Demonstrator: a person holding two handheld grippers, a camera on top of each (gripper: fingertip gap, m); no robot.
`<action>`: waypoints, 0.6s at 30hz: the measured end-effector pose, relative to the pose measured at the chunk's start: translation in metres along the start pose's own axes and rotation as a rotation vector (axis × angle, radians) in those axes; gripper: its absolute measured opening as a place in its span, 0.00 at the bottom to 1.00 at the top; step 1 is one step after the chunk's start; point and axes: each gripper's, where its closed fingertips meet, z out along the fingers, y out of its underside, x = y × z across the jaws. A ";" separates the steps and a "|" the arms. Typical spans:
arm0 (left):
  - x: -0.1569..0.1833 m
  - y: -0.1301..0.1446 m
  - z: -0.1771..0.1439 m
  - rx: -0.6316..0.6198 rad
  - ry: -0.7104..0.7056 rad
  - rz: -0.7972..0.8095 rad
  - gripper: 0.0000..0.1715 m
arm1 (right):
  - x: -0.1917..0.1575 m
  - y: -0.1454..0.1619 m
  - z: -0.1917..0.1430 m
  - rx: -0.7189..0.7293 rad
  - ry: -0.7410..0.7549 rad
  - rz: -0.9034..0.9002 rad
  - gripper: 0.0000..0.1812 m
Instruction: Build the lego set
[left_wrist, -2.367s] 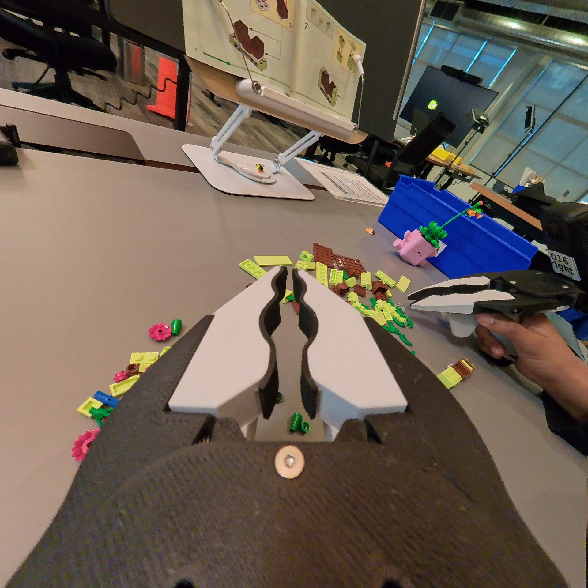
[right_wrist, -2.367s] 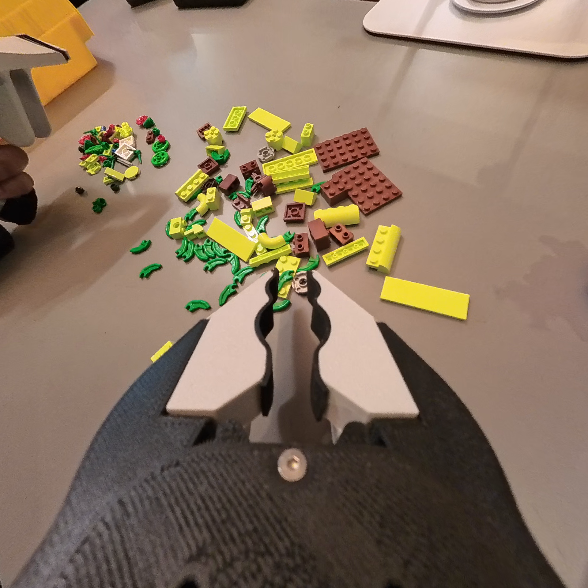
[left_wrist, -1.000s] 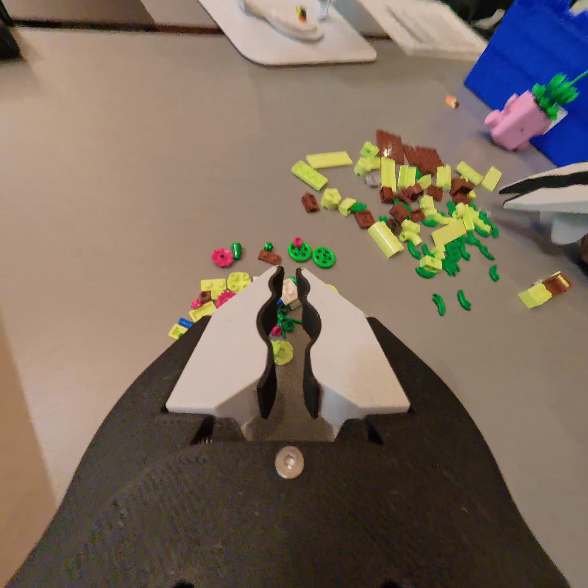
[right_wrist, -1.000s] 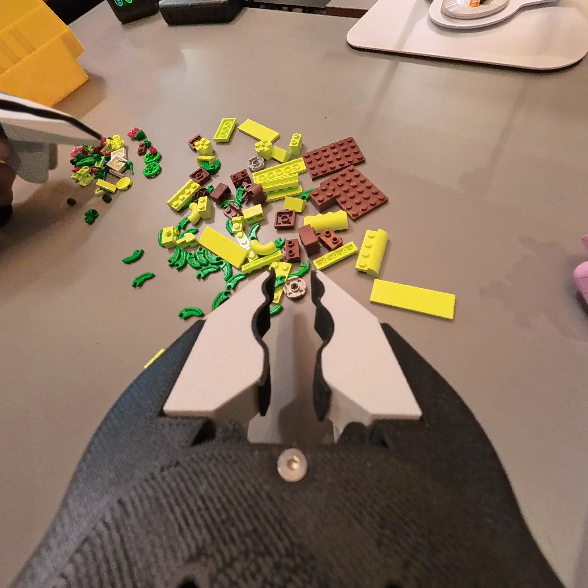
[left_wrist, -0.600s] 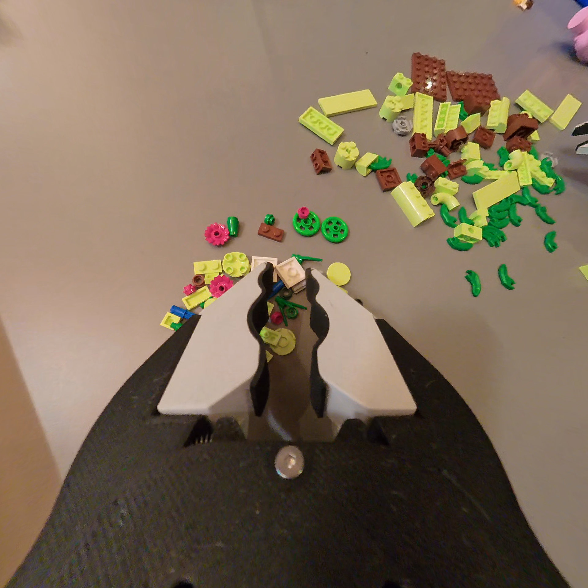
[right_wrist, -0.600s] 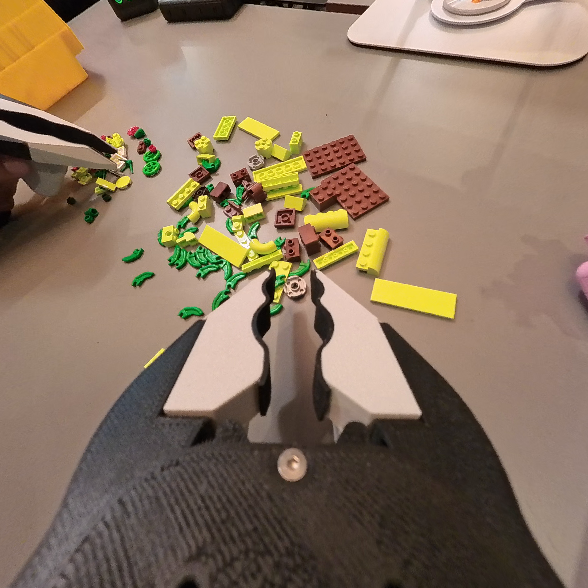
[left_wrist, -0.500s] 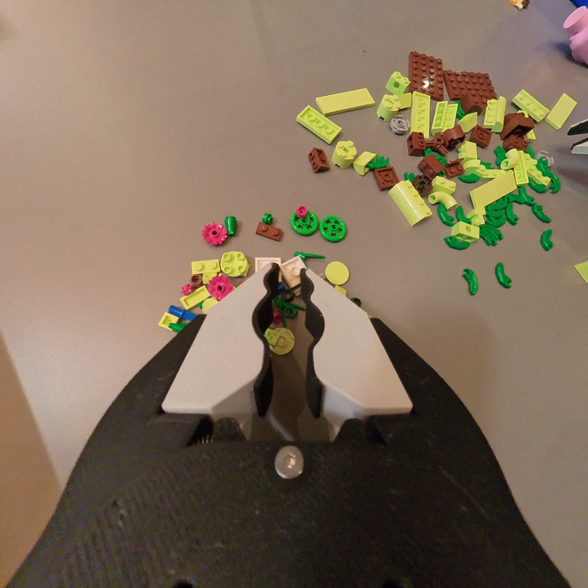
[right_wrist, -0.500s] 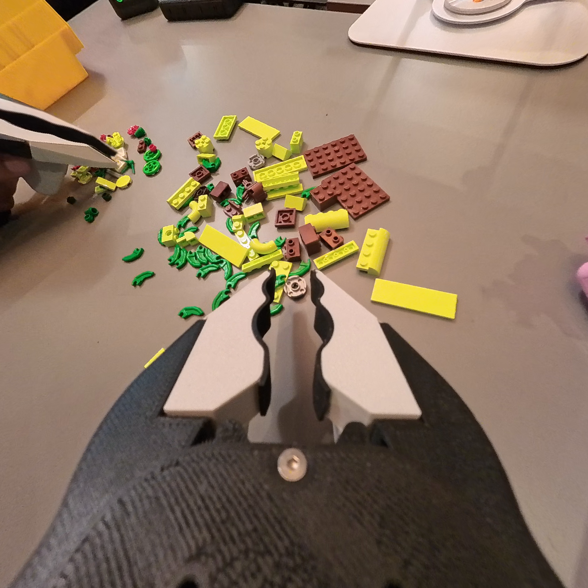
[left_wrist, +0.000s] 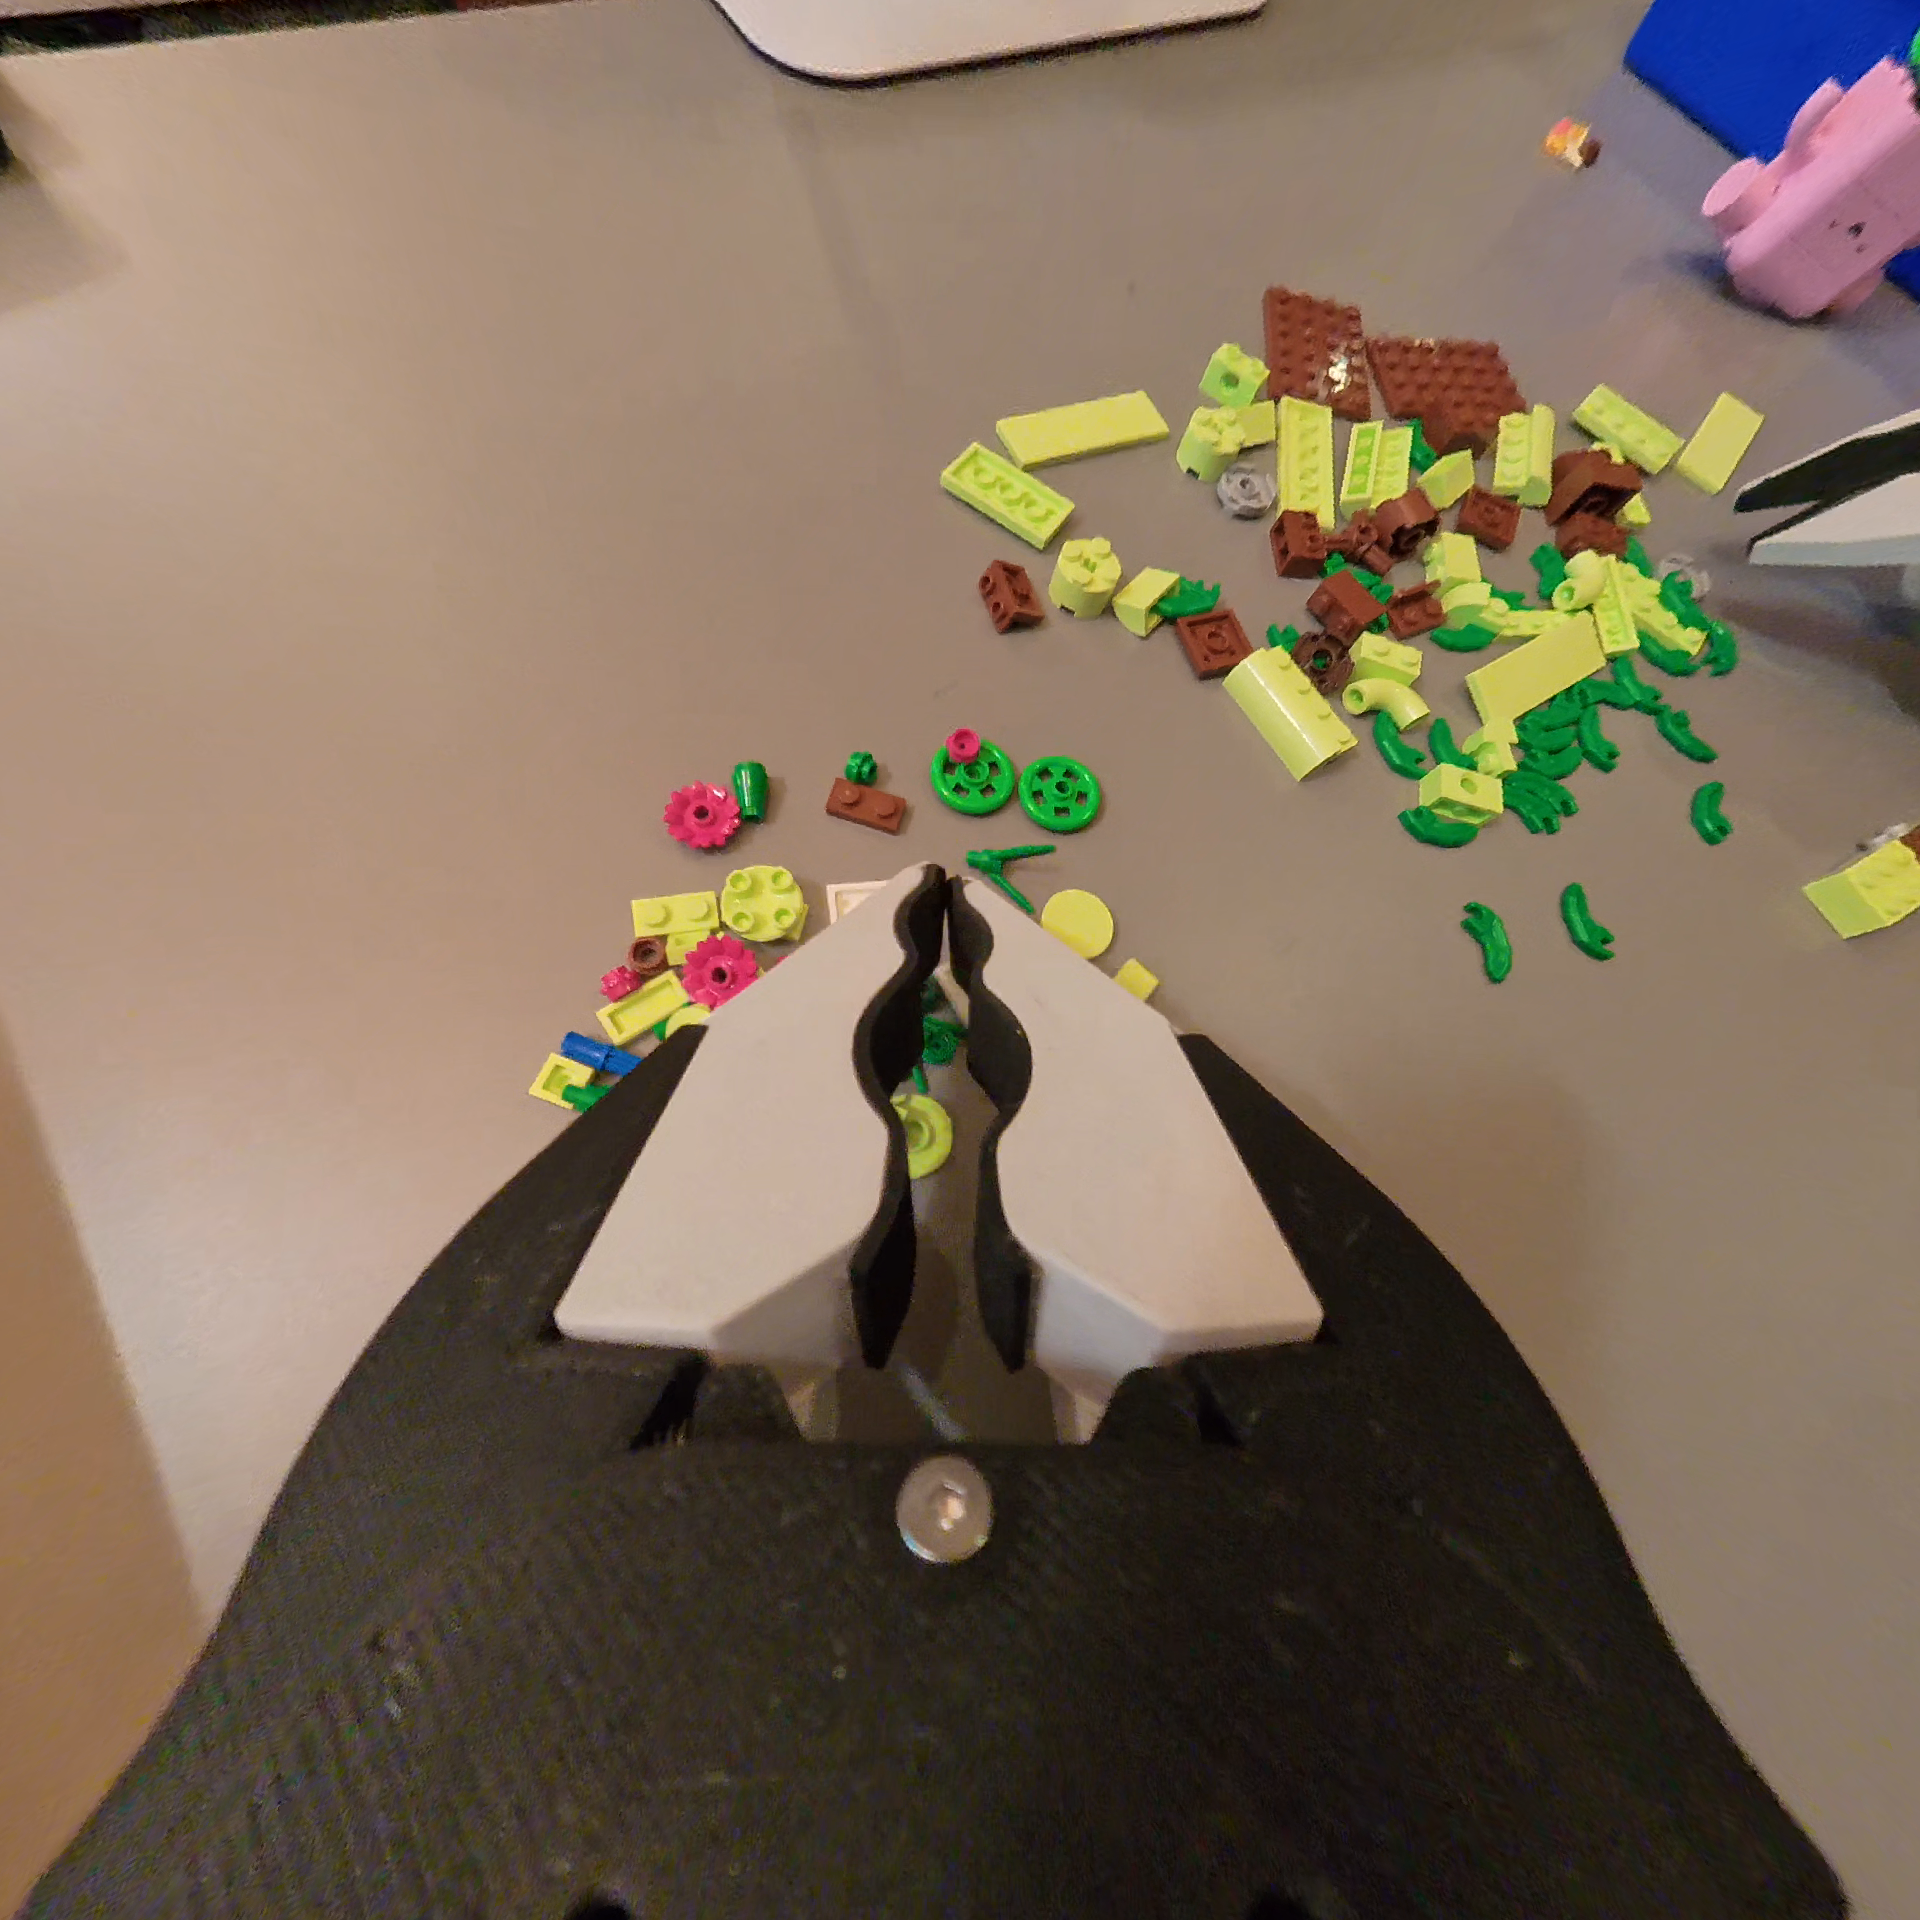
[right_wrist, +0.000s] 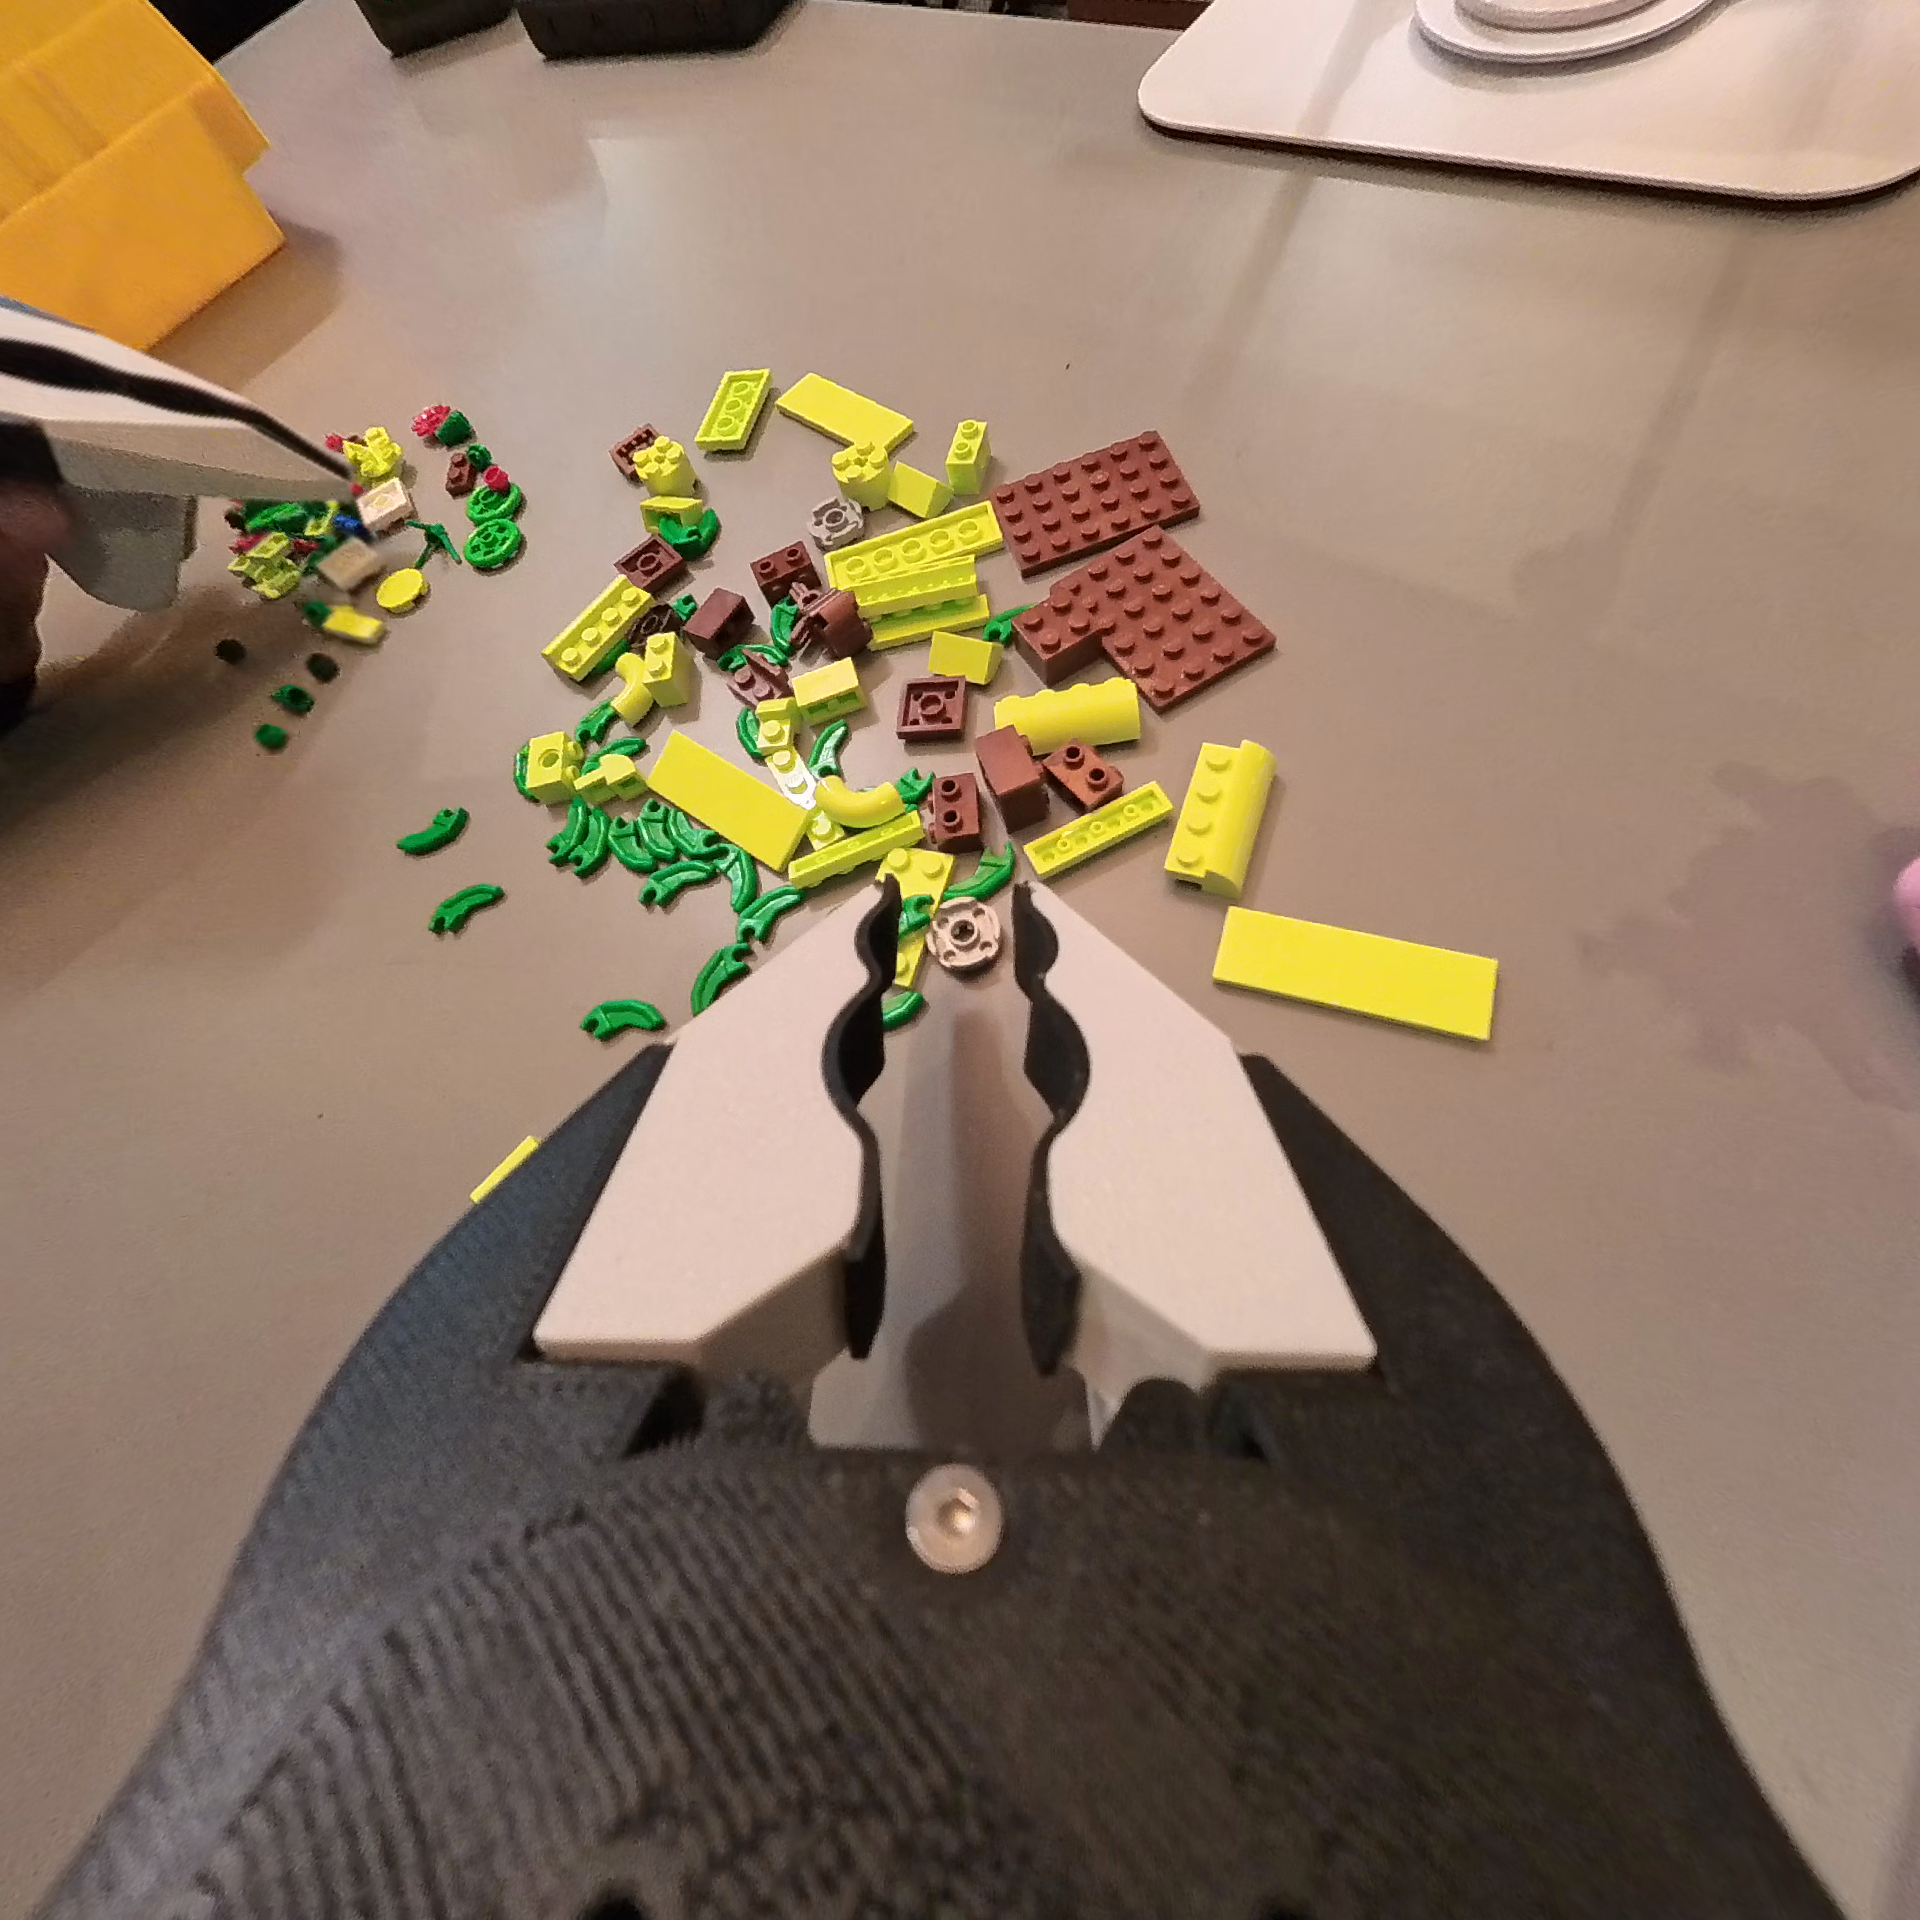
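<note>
On the grey worktop (left_wrist: 416, 520), the left claw (left_wrist: 945, 883) has its tips pinched together on a small tan square plate (right_wrist: 384, 502) at the edge of the small-parts cluster. The right claw (right_wrist: 951, 899) hangs released above a grey round stud (right_wrist: 966, 935), near the lime and brown brick pile (right_wrist: 935, 644).

Two brown studded plates (right_wrist: 1096, 502) (right_wrist: 1153, 613), two green wheels (left_wrist: 971, 777) (left_wrist: 1060, 795), two pink flowers (left_wrist: 702, 816) (left_wrist: 717, 969), two grey round studs (right_wrist: 966, 933) (right_wrist: 836, 520), one blue pin (left_wrist: 594, 1049).
</note>
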 end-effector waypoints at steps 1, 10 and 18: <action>0.000 0.000 0.000 0.002 0.003 -0.004 0.00 | 0.000 0.000 0.000 0.001 0.000 0.000 0.11; 0.009 0.017 0.000 -0.119 0.043 0.020 0.13 | -0.001 -0.001 -0.001 0.006 -0.004 -0.003 0.11; 0.011 0.023 0.002 -0.161 0.019 0.073 0.10 | -0.001 0.000 0.000 0.003 -0.004 -0.006 0.11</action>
